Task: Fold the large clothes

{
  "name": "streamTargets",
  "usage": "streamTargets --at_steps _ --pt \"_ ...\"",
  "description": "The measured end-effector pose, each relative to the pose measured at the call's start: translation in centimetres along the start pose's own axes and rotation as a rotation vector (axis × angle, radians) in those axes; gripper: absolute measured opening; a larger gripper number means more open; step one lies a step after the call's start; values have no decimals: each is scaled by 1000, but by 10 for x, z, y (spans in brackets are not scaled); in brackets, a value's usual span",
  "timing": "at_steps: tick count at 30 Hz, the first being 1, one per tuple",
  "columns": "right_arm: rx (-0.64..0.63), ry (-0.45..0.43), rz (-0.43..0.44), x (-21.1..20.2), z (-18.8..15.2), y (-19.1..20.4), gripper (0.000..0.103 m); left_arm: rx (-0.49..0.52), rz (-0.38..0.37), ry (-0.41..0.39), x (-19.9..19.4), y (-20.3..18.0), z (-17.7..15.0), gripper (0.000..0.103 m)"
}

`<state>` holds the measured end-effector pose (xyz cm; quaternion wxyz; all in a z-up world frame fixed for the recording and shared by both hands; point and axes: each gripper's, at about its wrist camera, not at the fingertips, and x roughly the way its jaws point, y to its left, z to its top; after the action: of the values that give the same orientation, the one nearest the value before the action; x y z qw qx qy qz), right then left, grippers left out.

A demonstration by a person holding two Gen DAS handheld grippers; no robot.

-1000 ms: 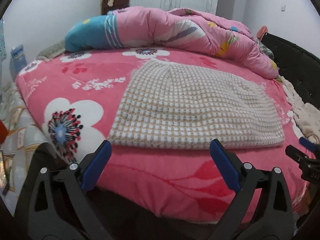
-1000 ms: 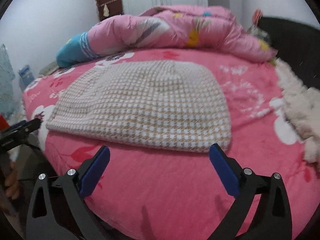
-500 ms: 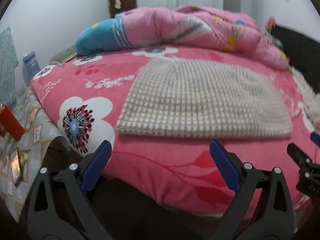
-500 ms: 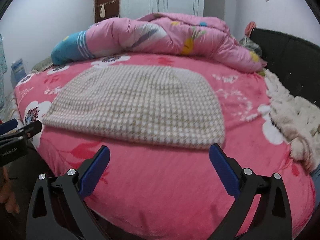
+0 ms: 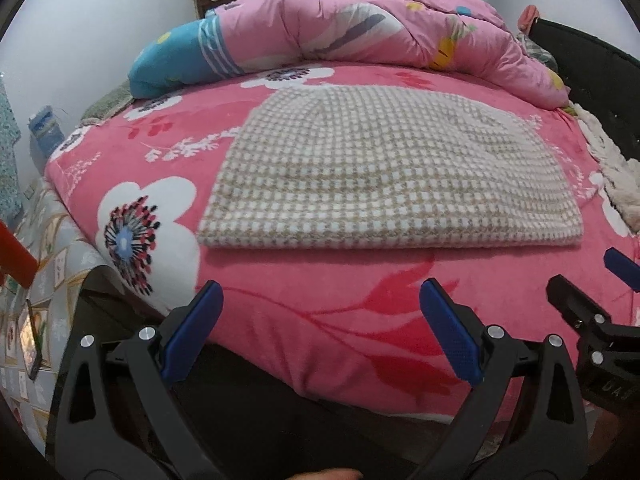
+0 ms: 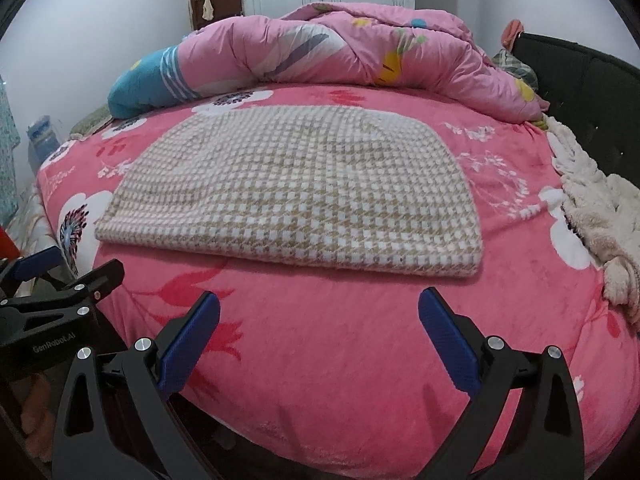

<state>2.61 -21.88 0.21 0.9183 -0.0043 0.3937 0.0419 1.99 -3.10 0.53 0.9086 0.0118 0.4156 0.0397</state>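
Lying flat and folded on the pink flowered bed (image 5: 280,312), the checked garment (image 5: 384,176) sits in the middle of the blanket, its thick folded edge facing the cameras. Both grippers hang short of the bed's near edge — the left gripper (image 5: 320,320) and the right gripper (image 6: 319,322) — fingers spread wide, grasping nothing. A pink quilt (image 6: 340,48) is heaped beyond the garment, and a white fleece (image 6: 596,208) lies to its right.

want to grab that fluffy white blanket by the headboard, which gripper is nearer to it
Right. The right gripper hangs open off the bed's near edge, on the fluffy white blanket's side. The left gripper, also open, sits farther along the edge, toward the checked garment's opposite end.
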Motion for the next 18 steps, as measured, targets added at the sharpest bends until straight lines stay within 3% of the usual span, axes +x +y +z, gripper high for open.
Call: streamTargets --at_steps 18 --pt "17 1 -16 -3 0 -5 97 -3 -37 19 3 -5 -1 95"
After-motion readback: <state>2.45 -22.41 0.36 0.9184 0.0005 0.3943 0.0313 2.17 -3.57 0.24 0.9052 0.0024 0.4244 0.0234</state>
